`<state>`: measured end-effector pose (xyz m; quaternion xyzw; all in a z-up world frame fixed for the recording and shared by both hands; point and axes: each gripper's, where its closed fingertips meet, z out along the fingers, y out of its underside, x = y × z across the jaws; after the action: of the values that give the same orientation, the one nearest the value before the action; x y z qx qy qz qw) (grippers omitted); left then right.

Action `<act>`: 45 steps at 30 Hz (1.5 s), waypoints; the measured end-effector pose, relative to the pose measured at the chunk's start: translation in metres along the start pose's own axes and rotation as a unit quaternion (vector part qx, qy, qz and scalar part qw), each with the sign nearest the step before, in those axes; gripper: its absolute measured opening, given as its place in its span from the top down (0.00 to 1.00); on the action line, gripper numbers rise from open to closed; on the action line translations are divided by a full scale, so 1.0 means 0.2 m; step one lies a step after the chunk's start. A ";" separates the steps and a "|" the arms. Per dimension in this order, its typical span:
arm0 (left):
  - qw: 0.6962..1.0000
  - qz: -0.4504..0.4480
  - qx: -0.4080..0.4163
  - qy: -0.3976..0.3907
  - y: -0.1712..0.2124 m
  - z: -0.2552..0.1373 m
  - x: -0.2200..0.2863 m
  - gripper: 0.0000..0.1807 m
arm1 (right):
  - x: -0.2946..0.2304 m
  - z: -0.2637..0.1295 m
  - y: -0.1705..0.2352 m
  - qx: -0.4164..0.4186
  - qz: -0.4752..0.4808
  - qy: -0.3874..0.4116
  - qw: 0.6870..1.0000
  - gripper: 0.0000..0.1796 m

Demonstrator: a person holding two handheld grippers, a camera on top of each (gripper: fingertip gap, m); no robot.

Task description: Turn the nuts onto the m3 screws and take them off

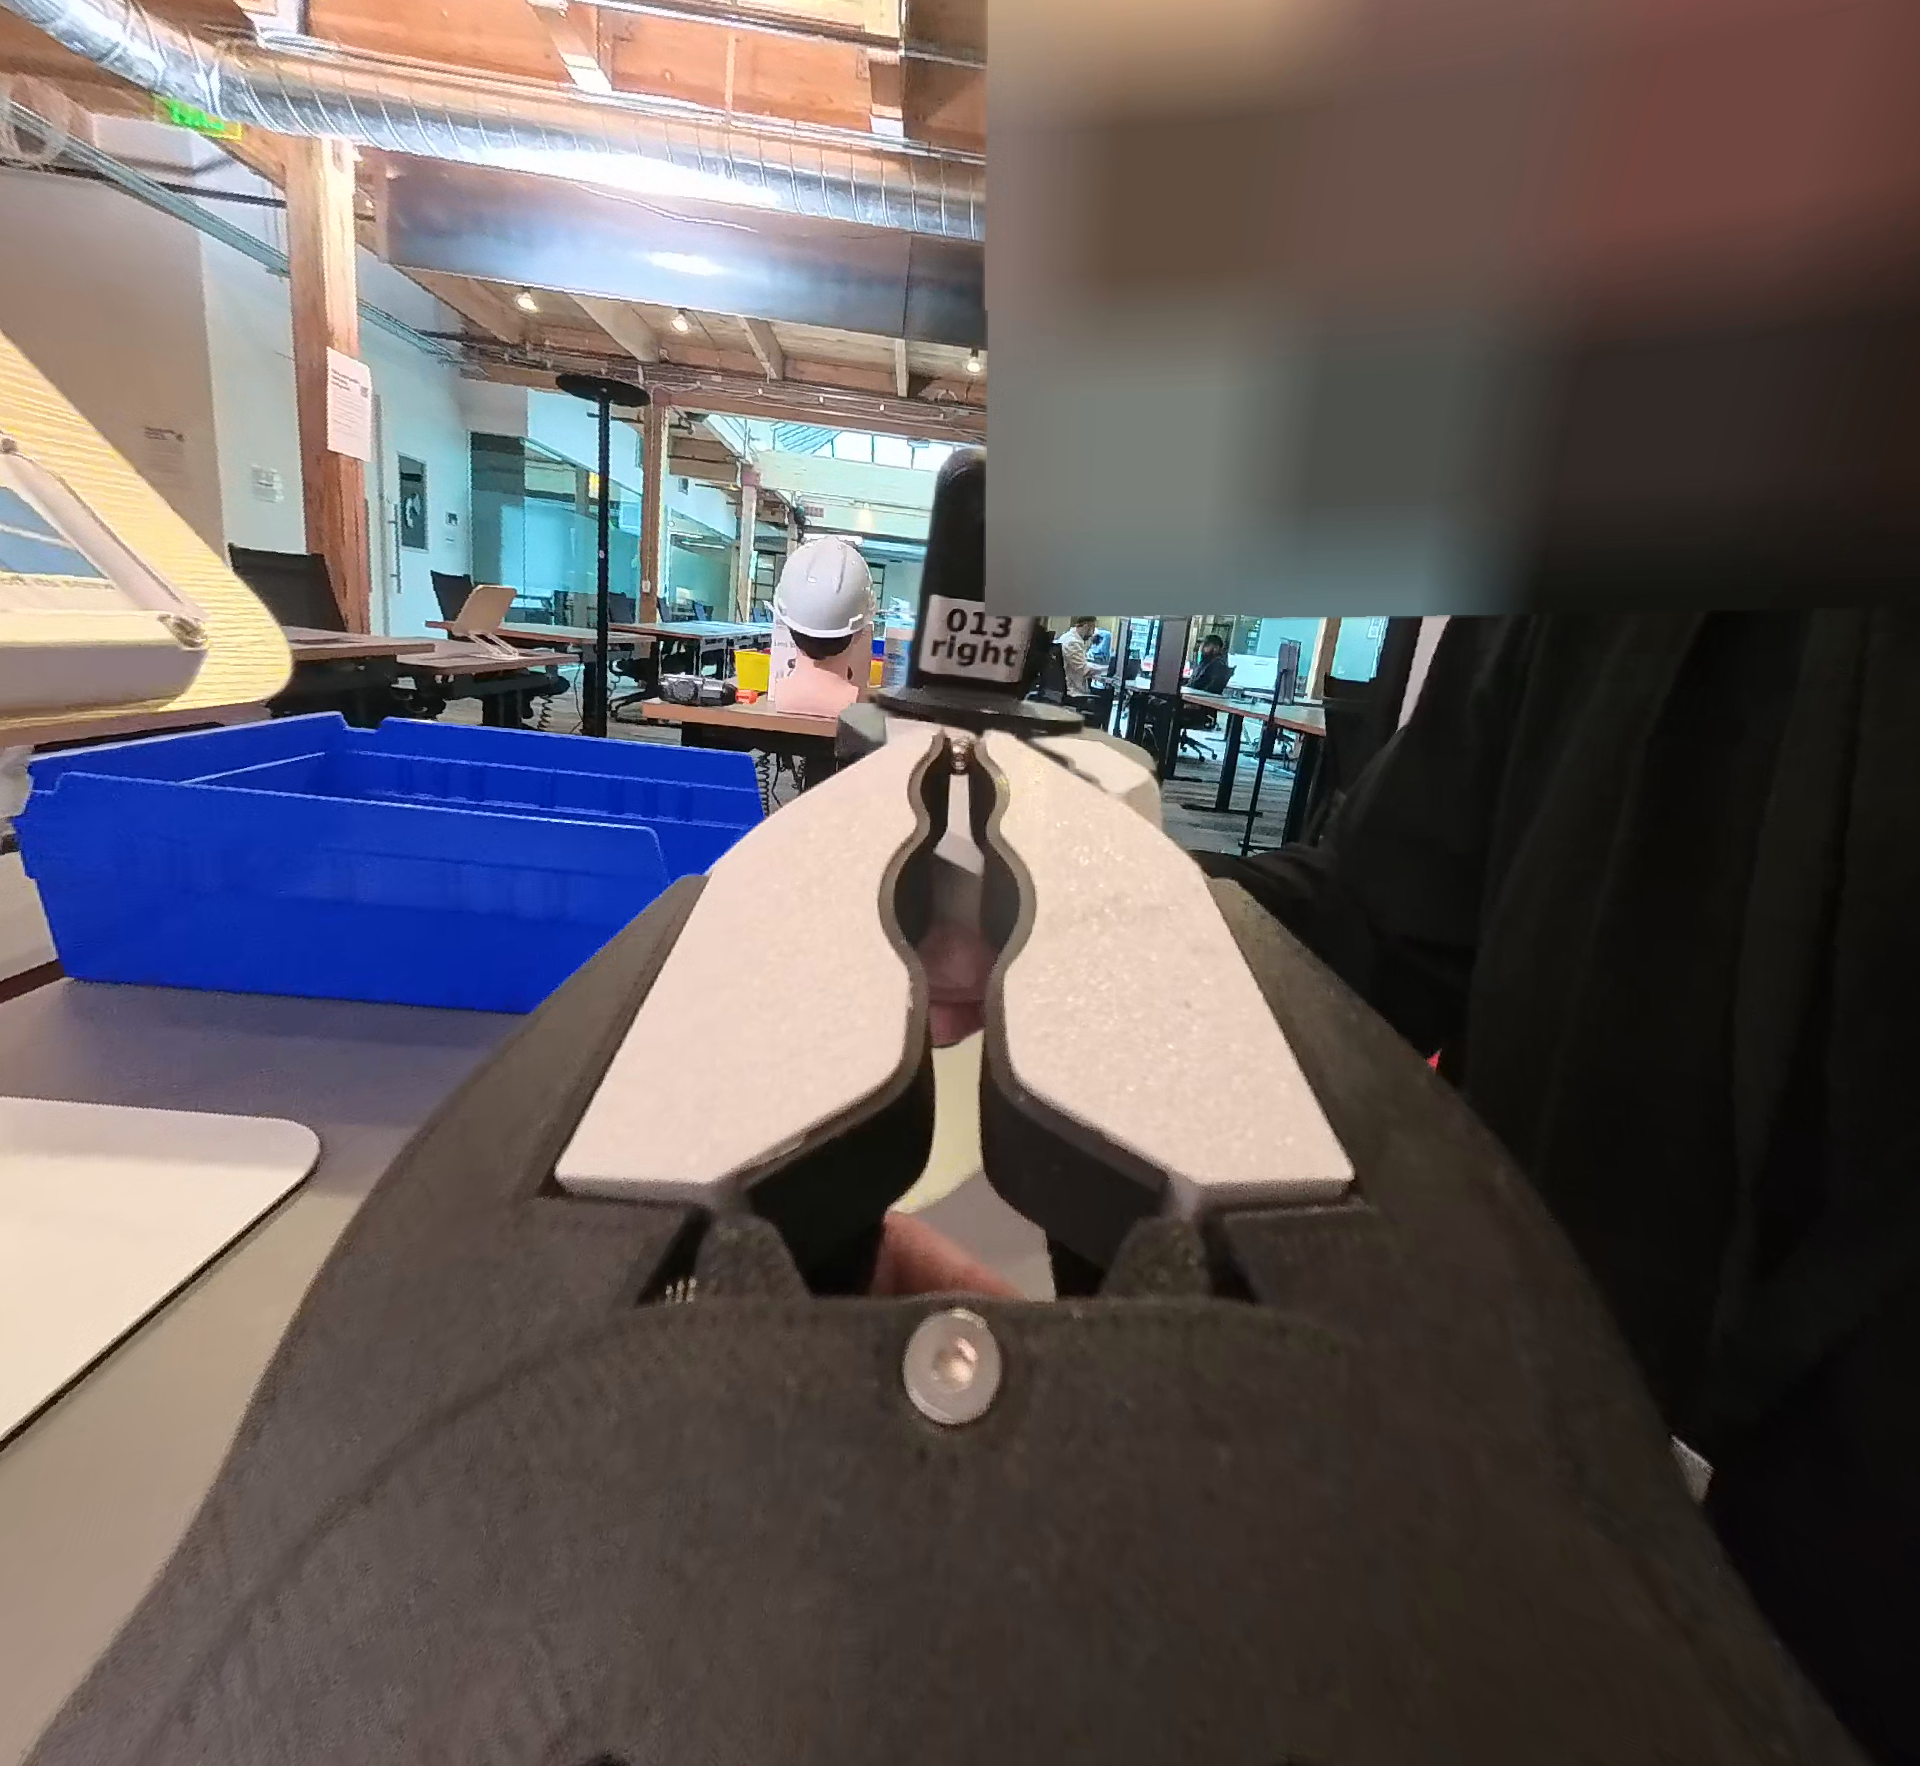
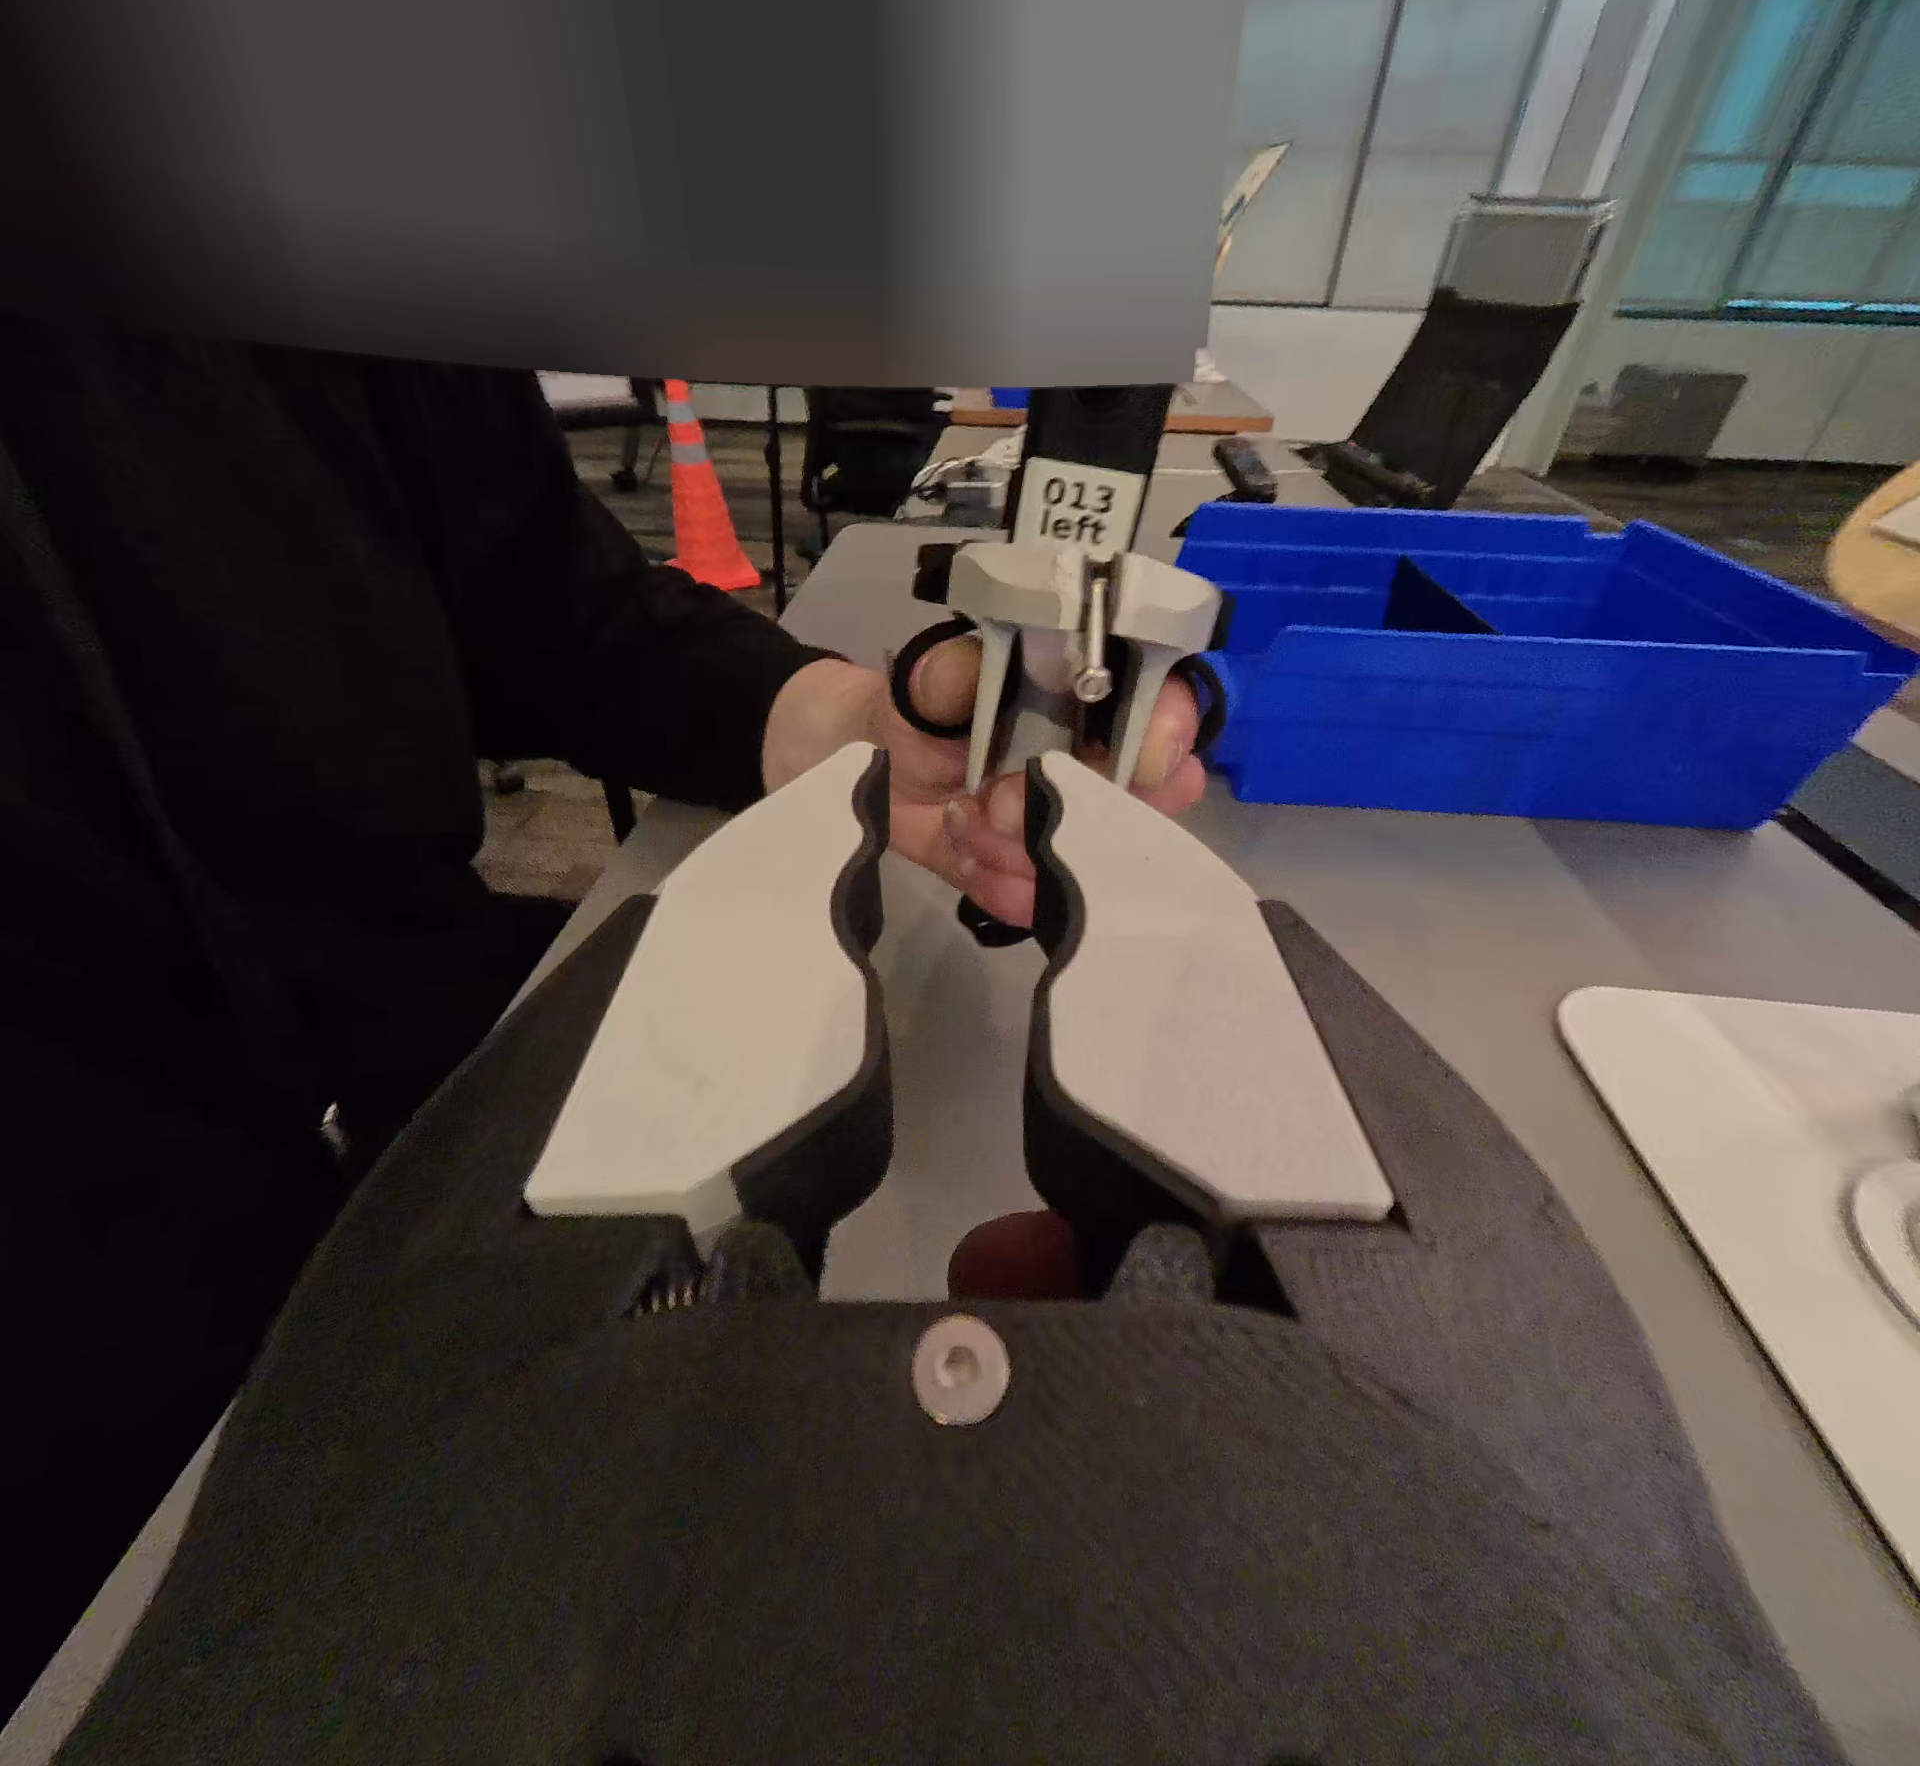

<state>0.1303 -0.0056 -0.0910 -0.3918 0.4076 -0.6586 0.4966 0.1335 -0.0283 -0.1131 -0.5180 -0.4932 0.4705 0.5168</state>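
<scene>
Left claw (image 1: 961, 760): jaws nearly closed, tips pinching a small metal screw (image 1: 958, 754). From the right wrist view the same claw (image 2: 1091, 667) faces this way, and the screw (image 2: 1094, 641) stands roughly upright between its tips, a wider bit at its lower end; head or nut, I cannot tell. A hand (image 2: 966, 781) grips this claw's handle, fingers through black loops.

Right claw (image 2: 956, 781): jaws parted by a moderate gap, nothing between them and touching nothing. Its tips sit just short of the left claw and the hand holding it. In the left wrist view the right claw (image 1: 1081, 760) appears only as a pale piece just beyond the left tips, below a black stem with a white label; its opening cannot be read from there.

Both claws are held above a grey surface (image 2: 1403, 906), facing each other.

A blue bin (image 2: 1538, 677) rests on the surface beyond the claws, with a divider inside; contents not visible. A white mat (image 2: 1704, 1093) lies on the surface to the right claw's right. The person holding the tools wears a black sleeve (image 2: 644, 667). An orange cone (image 2: 701, 511) stands on the floor behind.
</scene>
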 end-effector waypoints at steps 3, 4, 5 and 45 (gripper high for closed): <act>1.000 -0.005 0.001 0.000 0.00 0.00 0.00 0.99 | 0.04 -0.04 -0.07 0.042 0.005 0.022 0.999 0.83; 1.000 -0.004 0.000 0.000 0.01 0.00 0.00 0.99 | 0.05 -0.05 -0.09 0.046 0.000 0.028 0.999 0.82; 1.000 -0.004 -0.001 0.001 0.01 0.00 0.00 0.99 | 0.05 -0.04 -0.09 0.044 -0.004 0.031 0.999 0.81; 1.000 0.010 0.007 -0.013 -0.02 0.00 -0.01 0.99 | 0.00 0.00 -0.04 0.018 0.029 -0.011 0.999 0.79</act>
<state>0.1295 -0.0027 -0.0878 -0.3929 0.3999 -0.6514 0.5112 0.1330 -0.0281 -0.1055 -0.5172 -0.4751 0.4998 0.5069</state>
